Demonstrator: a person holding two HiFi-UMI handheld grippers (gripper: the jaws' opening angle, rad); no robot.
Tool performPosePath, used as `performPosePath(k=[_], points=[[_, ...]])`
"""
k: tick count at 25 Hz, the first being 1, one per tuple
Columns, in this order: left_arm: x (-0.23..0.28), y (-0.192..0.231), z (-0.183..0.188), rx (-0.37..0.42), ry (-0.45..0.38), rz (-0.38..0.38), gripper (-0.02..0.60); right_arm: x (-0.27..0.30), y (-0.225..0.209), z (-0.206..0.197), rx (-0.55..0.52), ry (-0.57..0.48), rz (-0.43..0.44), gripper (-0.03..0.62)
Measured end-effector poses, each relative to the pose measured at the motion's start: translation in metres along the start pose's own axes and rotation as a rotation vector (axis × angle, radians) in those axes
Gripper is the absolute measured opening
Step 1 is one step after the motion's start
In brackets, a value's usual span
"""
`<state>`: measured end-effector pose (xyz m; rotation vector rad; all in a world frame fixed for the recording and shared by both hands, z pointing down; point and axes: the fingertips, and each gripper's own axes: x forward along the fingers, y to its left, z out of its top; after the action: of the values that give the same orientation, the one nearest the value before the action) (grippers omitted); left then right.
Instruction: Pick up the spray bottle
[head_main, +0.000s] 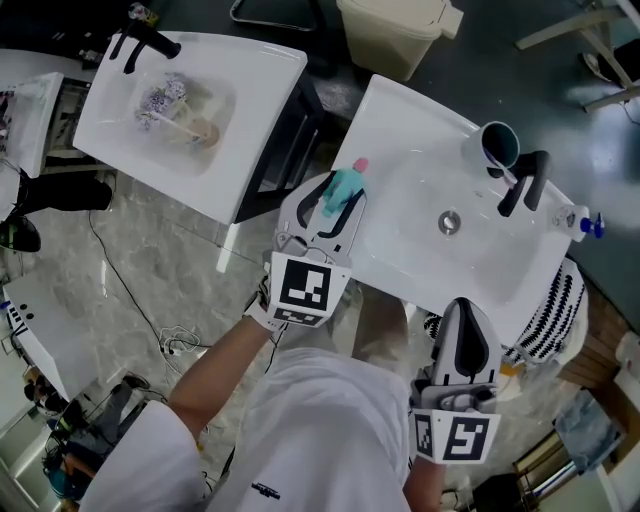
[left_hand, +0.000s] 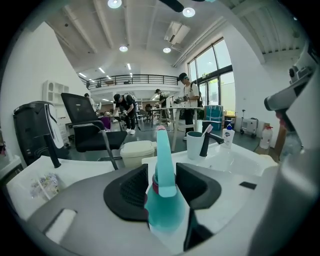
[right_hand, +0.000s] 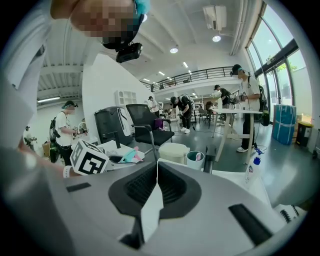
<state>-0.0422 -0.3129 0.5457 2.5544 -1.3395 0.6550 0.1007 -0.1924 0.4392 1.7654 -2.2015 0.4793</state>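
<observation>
A teal spray bottle with a pink cap stands on the near left corner of the white sink. My left gripper straddles it. In the left gripper view the bottle fills the gap, and both black pads lie against its neck and trigger. My right gripper hangs by the sink's front edge, off to the right of the bottle. In the right gripper view its jaws are shut together with nothing between them.
The sink carries a black tap, a cup holding a toothbrush and a small soap bottle. A second white sink stands to the left across a gap. A beige bin is behind. Cables lie on the floor.
</observation>
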Motion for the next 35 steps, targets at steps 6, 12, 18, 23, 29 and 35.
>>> performPosePath(k=[6,12,18,23,29,35], points=[[-0.001,-0.001,-0.002,0.01,0.008,0.009,0.144,-0.004,0.0,0.0,0.004,-0.006,-0.005,0.006],[0.0,-0.003,-0.002,0.0,0.016,0.01,0.141,-0.01,0.001,-0.001,0.01,-0.013,-0.009,0.006],[-0.005,-0.005,-0.002,-0.008,0.025,0.021,0.141,-0.018,0.0,0.004,0.012,-0.037,-0.02,0.006],[-0.018,-0.011,0.008,-0.007,0.009,0.019,0.14,-0.029,-0.002,0.01,0.011,-0.061,-0.033,0.006],[-0.036,-0.02,0.018,-0.021,0.001,0.018,0.14,-0.047,-0.006,0.016,0.02,-0.098,-0.05,0.006],[-0.059,-0.034,0.036,-0.028,-0.025,-0.001,0.14,-0.067,-0.013,0.027,0.018,-0.142,-0.079,0.006]])
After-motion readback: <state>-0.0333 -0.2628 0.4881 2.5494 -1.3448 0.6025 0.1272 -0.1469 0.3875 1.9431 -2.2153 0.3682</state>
